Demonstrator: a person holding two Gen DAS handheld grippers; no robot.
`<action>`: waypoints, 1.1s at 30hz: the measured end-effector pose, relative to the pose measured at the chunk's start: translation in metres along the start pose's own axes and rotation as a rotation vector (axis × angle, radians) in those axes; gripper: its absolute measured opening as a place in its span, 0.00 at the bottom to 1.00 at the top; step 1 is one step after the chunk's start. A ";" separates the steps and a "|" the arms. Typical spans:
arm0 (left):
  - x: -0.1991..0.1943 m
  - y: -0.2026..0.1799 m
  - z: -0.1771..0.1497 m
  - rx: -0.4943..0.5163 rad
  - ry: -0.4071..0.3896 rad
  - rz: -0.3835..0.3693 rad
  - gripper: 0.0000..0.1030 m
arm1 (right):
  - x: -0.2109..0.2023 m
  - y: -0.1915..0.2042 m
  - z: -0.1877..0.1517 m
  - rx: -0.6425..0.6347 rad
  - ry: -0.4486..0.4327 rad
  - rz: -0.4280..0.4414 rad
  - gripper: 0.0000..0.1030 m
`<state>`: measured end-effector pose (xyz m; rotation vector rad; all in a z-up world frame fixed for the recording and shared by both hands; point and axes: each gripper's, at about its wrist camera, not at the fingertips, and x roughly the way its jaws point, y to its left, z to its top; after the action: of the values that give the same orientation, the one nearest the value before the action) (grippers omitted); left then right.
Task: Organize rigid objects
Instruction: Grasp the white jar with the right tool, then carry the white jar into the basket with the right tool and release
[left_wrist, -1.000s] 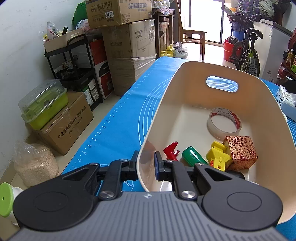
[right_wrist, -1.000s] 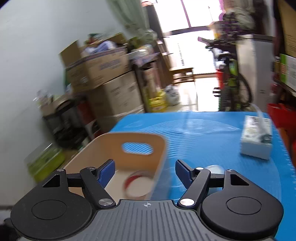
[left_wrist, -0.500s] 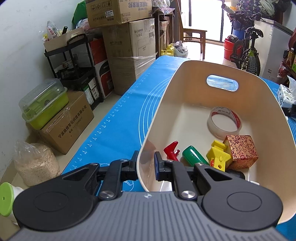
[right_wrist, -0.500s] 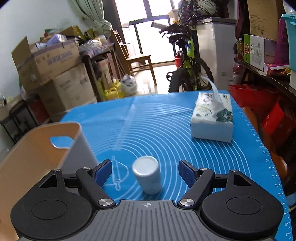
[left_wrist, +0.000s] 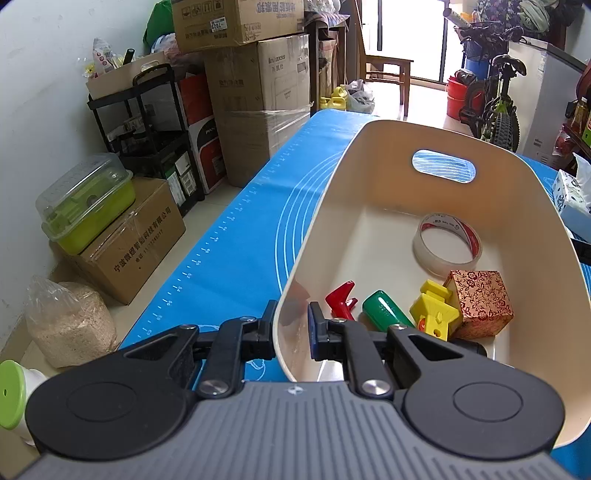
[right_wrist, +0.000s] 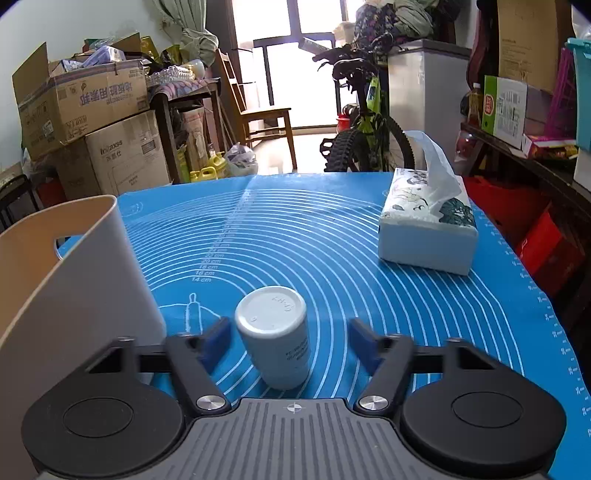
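My left gripper (left_wrist: 291, 328) is shut on the near rim of a cream plastic bin (left_wrist: 332, 192), one finger outside and one inside. In the bin lie a tape roll (left_wrist: 448, 243), a patterned red box (left_wrist: 480, 304), a yellow toy (left_wrist: 434, 314), a green cylinder (left_wrist: 384, 308) and a red clip (left_wrist: 341, 301). My right gripper (right_wrist: 288, 338) is open, its fingers on either side of an upright white bottle (right_wrist: 275, 336) on the blue mat (right_wrist: 295, 229), apart from it. The bin's wall (right_wrist: 74, 280) stands at the left of the right wrist view.
A tissue box (right_wrist: 428, 221) sits on the mat at the far right. Cardboard boxes (left_wrist: 255, 92) and a black shelf (left_wrist: 147, 140) stand left of the table. A bicycle (right_wrist: 365, 129) stands beyond the far edge.
My right gripper has swung right from the bin and come down, so the white bottle now stands between its open fingers. The left gripper and bin have stayed still.
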<state>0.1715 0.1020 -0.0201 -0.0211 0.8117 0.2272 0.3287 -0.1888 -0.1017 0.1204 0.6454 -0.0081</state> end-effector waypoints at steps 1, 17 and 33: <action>0.000 0.000 0.000 -0.001 0.002 0.001 0.17 | 0.001 0.000 0.000 -0.009 -0.002 0.001 0.46; 0.000 -0.004 -0.001 -0.011 -0.008 0.036 0.16 | -0.052 -0.006 0.018 -0.002 -0.063 0.007 0.43; -0.003 -0.008 -0.004 -0.028 -0.030 0.070 0.19 | -0.145 0.009 0.044 0.025 -0.220 0.092 0.43</action>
<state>0.1681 0.0934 -0.0210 -0.0156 0.7802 0.3044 0.2392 -0.1889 0.0213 0.1708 0.4202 0.0586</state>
